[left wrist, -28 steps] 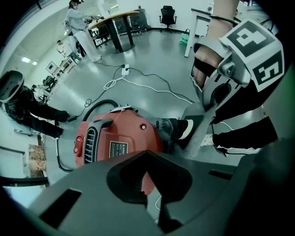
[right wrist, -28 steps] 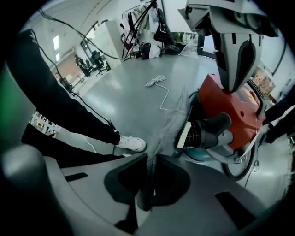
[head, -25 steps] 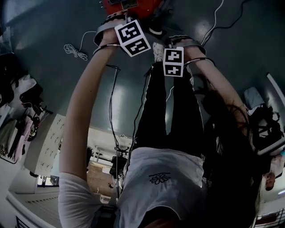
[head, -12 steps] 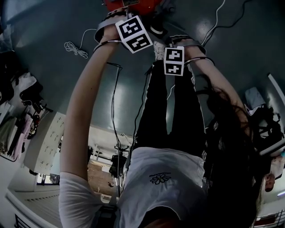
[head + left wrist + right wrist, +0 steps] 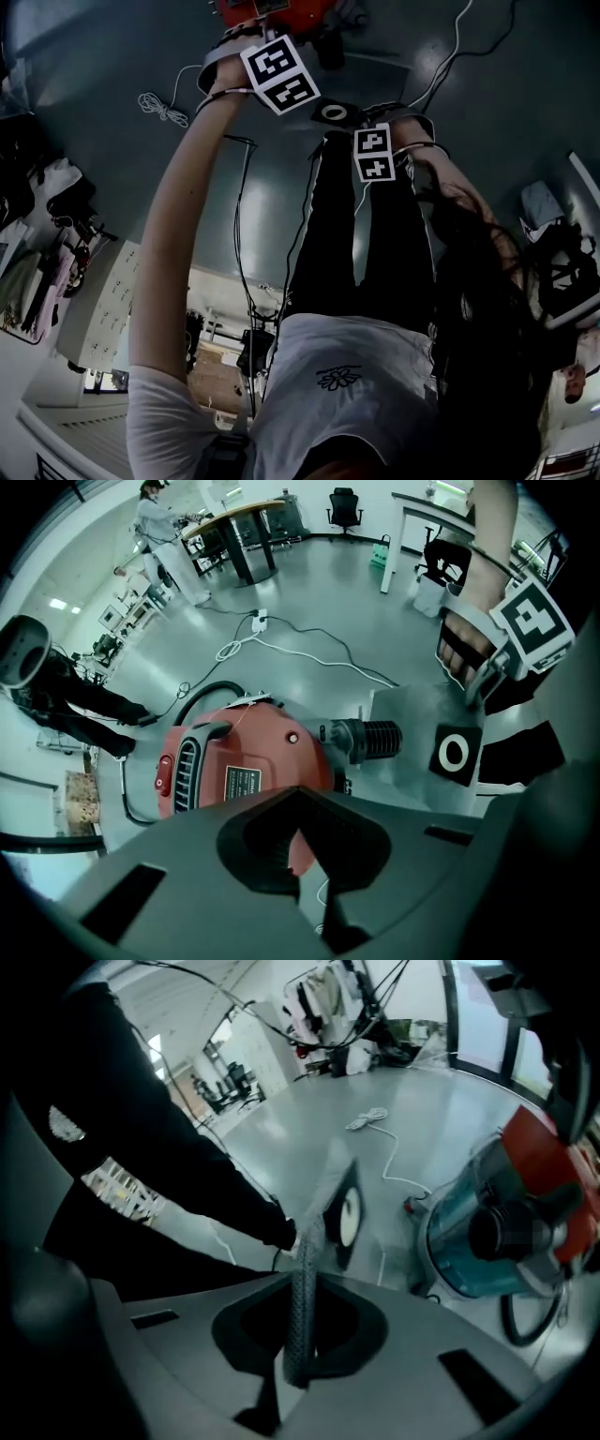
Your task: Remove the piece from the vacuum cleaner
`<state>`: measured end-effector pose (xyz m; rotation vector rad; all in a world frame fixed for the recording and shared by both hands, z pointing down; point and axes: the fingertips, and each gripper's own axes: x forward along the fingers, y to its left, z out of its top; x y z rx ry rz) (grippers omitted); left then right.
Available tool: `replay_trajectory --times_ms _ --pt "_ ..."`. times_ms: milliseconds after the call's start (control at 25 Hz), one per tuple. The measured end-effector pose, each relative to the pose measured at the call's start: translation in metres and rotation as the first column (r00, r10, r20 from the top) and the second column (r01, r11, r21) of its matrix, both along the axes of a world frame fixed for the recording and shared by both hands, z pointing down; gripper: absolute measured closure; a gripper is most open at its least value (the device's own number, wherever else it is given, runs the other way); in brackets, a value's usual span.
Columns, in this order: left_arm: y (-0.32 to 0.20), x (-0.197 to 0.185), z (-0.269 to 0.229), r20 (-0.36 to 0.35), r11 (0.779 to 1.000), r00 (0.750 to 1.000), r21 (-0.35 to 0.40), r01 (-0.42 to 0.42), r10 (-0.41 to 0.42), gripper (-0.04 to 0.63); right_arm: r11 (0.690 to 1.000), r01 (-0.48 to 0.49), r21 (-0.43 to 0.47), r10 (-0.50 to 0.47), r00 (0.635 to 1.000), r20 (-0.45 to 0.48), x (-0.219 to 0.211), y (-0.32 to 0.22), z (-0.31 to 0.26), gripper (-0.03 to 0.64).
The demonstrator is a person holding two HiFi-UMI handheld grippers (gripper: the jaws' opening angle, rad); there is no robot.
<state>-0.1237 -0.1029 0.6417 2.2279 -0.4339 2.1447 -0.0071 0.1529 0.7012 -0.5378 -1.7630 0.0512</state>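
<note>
The red vacuum cleaner (image 5: 244,771) lies on the grey floor, its black ribbed inlet (image 5: 375,738) pointing right. In the right gripper view its teal bin (image 5: 478,1232) shows at the right. My right gripper (image 5: 298,1354) is shut on the thin edge of a flat grey piece (image 5: 305,1269) with a black collar and a white ring (image 5: 457,754). The piece hangs clear of the vacuum cleaner, just right of the inlet. In the head view the collar (image 5: 333,112) sits between the two marker cubes. My left gripper (image 5: 314,892) is shut just above the red body, with nothing seen between its jaws.
Cables run over the floor (image 5: 309,653), and a white coil (image 5: 159,108) lies at the left. Tables and office chairs (image 5: 234,527) stand far back, with a person (image 5: 164,527) beside them. A clothes rack (image 5: 328,997) stands beyond the vacuum cleaner.
My right gripper has drawn back from the vacuum cleaner toward my body, bringing the black collar into sight between the cubes. The left gripper has stayed at the red body.
</note>
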Motion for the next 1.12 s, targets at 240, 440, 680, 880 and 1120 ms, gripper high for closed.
replay_trajectory --times_ms 240,440,680,880,1120 --pt "-0.005 -0.001 0.001 -0.025 0.999 0.999 0.028 0.038 -0.037 0.598 0.974 -0.217 0.059 0.218 0.976 0.004 0.001 -0.042 0.013 0.595" --pt "-0.005 -0.002 0.001 -0.024 0.998 0.998 0.027 0.059 -0.059 0.598 0.96 -0.269 0.079 0.269 0.963 0.004 0.002 -0.061 0.012 0.595" --pt "-0.014 -0.001 -0.008 -0.139 0.955 0.946 0.004 0.298 -0.294 0.598 0.926 -0.357 0.122 0.359 0.933 0.008 0.006 -0.086 -0.014 0.595" --pt "0.003 -0.019 -0.093 -0.529 0.493 0.34 -0.178 0.852 -0.778 0.598 0.827 -0.545 0.138 0.538 0.838 0.086 -0.003 -0.126 -0.093 0.595" --pt "0.062 -0.036 -0.271 -0.764 0.334 0.027 -0.25 0.909 -0.644 0.598 0.692 -0.702 0.171 0.652 0.709 0.271 -0.012 -0.152 -0.26 0.595"
